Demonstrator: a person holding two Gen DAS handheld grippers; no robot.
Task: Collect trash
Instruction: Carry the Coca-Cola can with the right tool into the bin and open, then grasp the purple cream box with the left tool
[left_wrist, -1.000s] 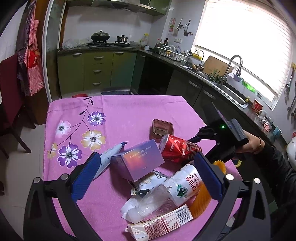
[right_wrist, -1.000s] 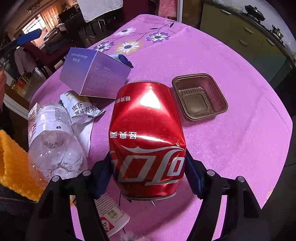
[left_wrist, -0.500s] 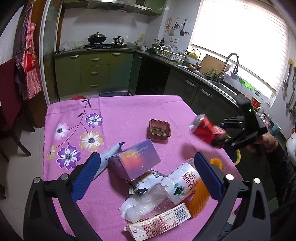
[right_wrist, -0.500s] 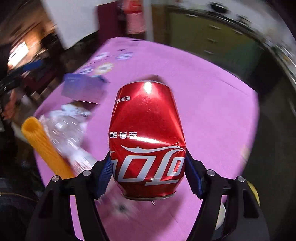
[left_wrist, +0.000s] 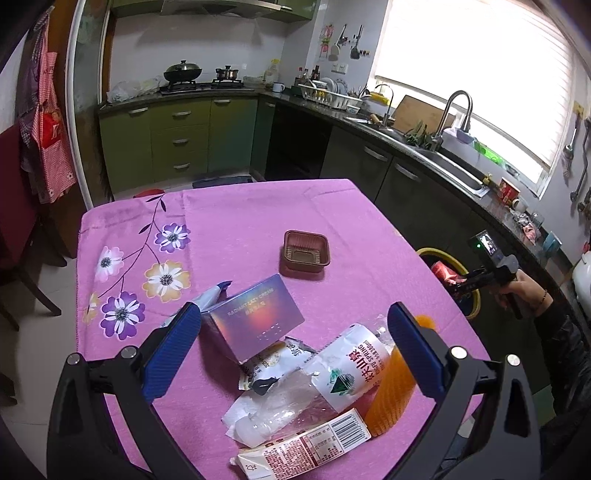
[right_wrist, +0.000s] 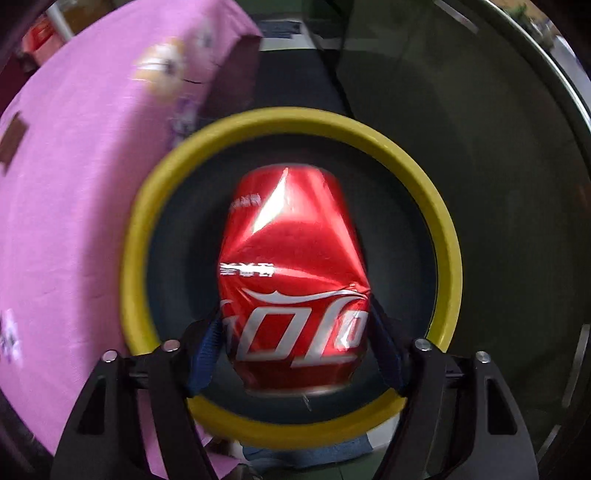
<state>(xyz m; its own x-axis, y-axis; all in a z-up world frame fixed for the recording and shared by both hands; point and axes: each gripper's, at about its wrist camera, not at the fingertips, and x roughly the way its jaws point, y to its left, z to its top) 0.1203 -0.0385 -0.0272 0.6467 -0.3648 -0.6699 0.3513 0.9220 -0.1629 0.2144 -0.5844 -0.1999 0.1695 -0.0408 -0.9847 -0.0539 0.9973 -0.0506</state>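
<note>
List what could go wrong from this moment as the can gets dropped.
The right tool holds the dented red can over the yellow-rimmed bin; the blurred right wrist view suggests motion, so a release now might clip the rim. The left tool hangs open above piled trash; lowering could nudge the plastic bottle.

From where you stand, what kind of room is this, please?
Most likely a home kitchen: a stove with pots, a sink with a tall faucet, green cabinets, and a table under a pink floral cloth.

Purple box (left_wrist: 255, 317) reads "RADIANT LACY CREAM".
</note>
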